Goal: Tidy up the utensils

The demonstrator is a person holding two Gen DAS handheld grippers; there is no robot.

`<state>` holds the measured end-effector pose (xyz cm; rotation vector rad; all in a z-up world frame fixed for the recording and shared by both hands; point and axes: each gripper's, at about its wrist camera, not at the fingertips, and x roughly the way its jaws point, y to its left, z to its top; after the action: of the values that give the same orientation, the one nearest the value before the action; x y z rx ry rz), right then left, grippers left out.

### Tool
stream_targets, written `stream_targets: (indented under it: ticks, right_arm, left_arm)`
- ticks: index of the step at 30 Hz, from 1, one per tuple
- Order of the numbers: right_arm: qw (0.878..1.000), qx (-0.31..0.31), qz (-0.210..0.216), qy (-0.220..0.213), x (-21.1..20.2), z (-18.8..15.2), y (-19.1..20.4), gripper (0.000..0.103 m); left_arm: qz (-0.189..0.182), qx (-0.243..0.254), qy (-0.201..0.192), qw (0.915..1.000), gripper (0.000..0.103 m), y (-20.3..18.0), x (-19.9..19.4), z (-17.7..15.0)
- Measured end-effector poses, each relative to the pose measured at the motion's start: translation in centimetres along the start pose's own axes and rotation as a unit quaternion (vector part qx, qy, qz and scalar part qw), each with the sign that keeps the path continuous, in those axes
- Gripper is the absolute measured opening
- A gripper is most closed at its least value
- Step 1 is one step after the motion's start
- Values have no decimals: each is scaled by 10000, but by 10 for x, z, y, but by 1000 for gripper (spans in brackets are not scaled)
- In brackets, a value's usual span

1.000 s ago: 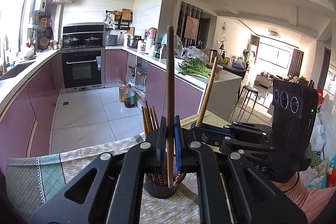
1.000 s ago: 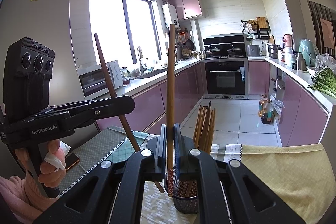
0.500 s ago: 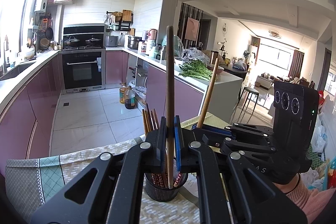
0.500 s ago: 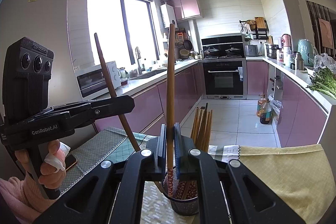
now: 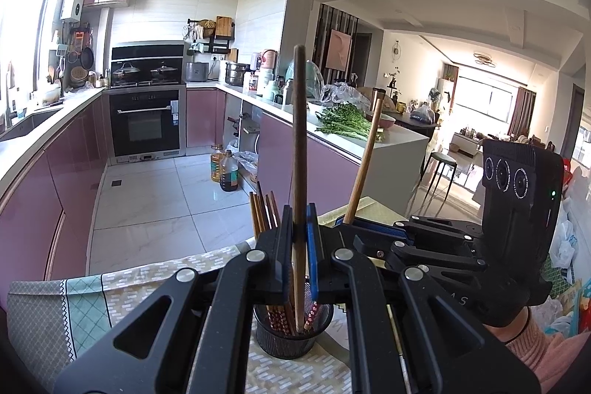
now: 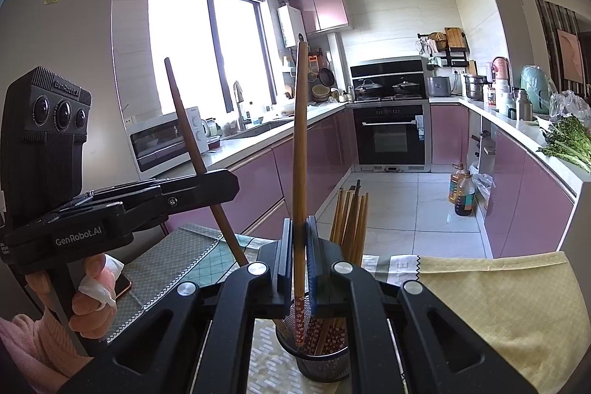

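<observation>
Two gripped chopsticks (image 5: 298, 150) (image 6: 300, 143) over holder (image 6: 323, 362)

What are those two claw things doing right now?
Left gripper: closed on a dark chopstick.
Right gripper: closed on a lighter chopstick, tip inside the mesh holder.

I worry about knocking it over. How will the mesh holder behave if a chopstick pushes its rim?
The holder looks light, being thin mesh, so it may slide on the cloth. The tall chopsticks inside rise well above its rim, so it probably tips easily. Both grippers hold a chopstick above it.
</observation>
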<state>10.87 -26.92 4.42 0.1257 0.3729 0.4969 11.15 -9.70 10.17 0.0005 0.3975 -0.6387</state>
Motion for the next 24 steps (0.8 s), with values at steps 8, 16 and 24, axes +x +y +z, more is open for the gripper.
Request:
stream_targets:
  ticks: [8, 16, 24]
  right_arm:
    - [10000, 27, -23, 31, 4, 1, 1, 6]
    - [9999, 83, -56, 73, 9, 1, -3, 6]
    - [9998, 126, -91, 107, 13, 0, -6, 6]
  left_arm:
    - [13, -27, 47, 10000, 7, 0, 3, 1]
    - [22, -38, 120, 9999, 7, 3, 7, 3]
    - [22, -54, 174, 9998, 7, 5, 10, 4]
